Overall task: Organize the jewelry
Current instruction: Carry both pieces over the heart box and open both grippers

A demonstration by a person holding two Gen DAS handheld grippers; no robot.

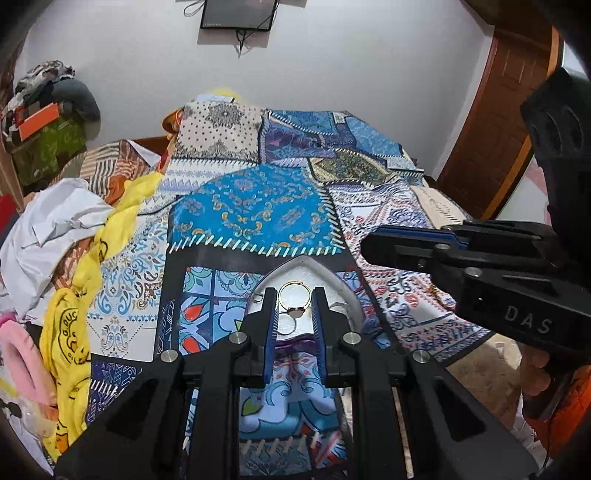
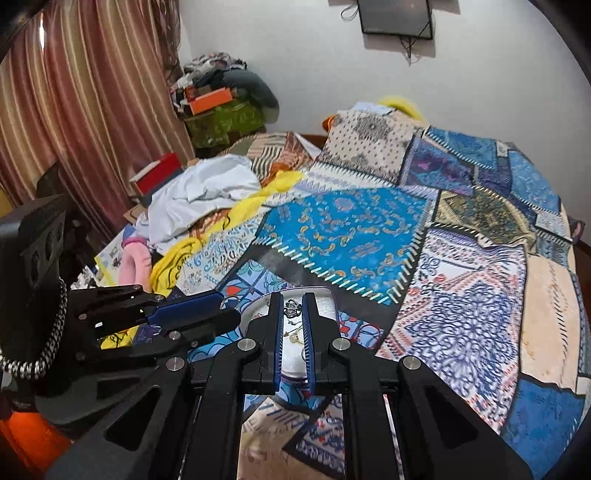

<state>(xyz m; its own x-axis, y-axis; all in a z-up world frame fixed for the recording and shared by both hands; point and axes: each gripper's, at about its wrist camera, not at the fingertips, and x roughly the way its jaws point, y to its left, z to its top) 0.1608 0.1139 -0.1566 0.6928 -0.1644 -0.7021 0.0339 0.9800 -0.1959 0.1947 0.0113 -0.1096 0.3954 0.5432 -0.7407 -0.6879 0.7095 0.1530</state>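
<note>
Patchwork bedspread [image 1: 258, 214] under white wall, with silver jewelry tray [image 1: 347, 291] as landmark.

Beyond the tray, a dark framed panel [image 1: 238, 14] is hung on the wall. Striped curtains [image 2: 74, 110] are shown only in the right wrist view; a wooden door [image 1: 506, 110] only in the left. A gold ring [image 1: 293, 299] is seen in the tray between the left gripper [image 1: 294, 295] fingers, narrowly parted, contact unclear. The right gripper [image 2: 293, 299] is closed to a thin slot above the tray's small pieces.

Black plastic grippers — blue ribbed fingers [image 1: 270, 325], silver screws, "DAS" embossed; braided cable [image 2: 48, 343], orange sleeve [image 1: 565, 413].
</note>
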